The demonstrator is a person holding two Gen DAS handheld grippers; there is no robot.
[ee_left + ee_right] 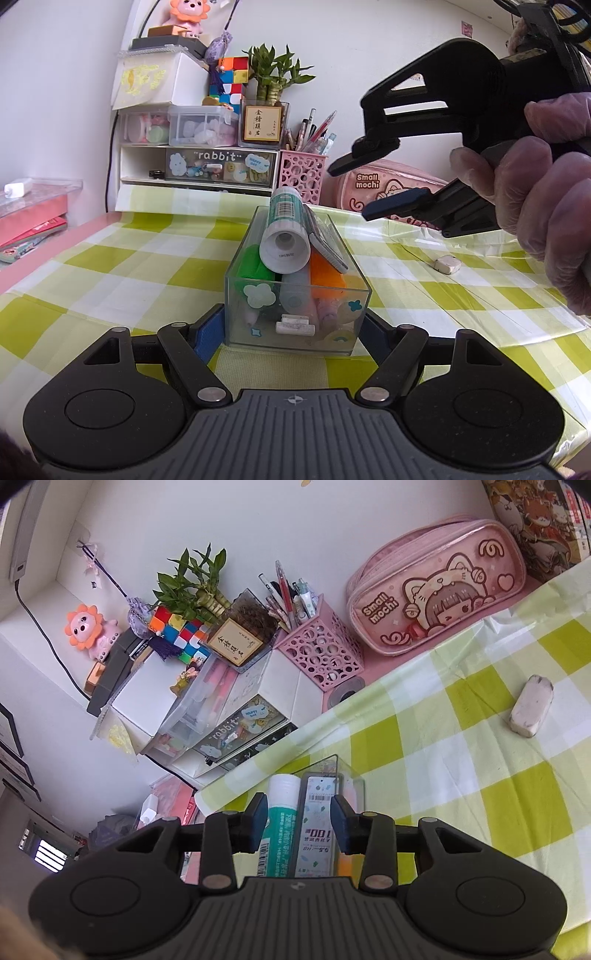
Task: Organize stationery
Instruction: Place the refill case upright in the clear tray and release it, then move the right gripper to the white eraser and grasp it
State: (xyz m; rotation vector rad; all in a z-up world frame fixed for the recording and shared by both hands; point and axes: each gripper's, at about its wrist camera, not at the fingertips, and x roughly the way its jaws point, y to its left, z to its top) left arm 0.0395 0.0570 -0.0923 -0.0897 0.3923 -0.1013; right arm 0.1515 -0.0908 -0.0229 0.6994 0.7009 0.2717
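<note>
My left fingers [295, 328] squeeze the clear plastic box [295, 295] full of markers, with a green-and-white glue stick [286, 229] on top; my right fingers [369, 188] hang apart, empty.

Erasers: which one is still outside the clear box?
The white eraser lying alone on the checked tablecloth; the other sits inside the clear box.

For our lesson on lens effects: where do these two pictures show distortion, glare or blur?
Left wrist view: the checked tablecloth bows outward, glare streaks near the eraser, and the gloved hand is soft. Right wrist view: the whole scene tilts, the pink pencil case curves, corners darken.
</note>
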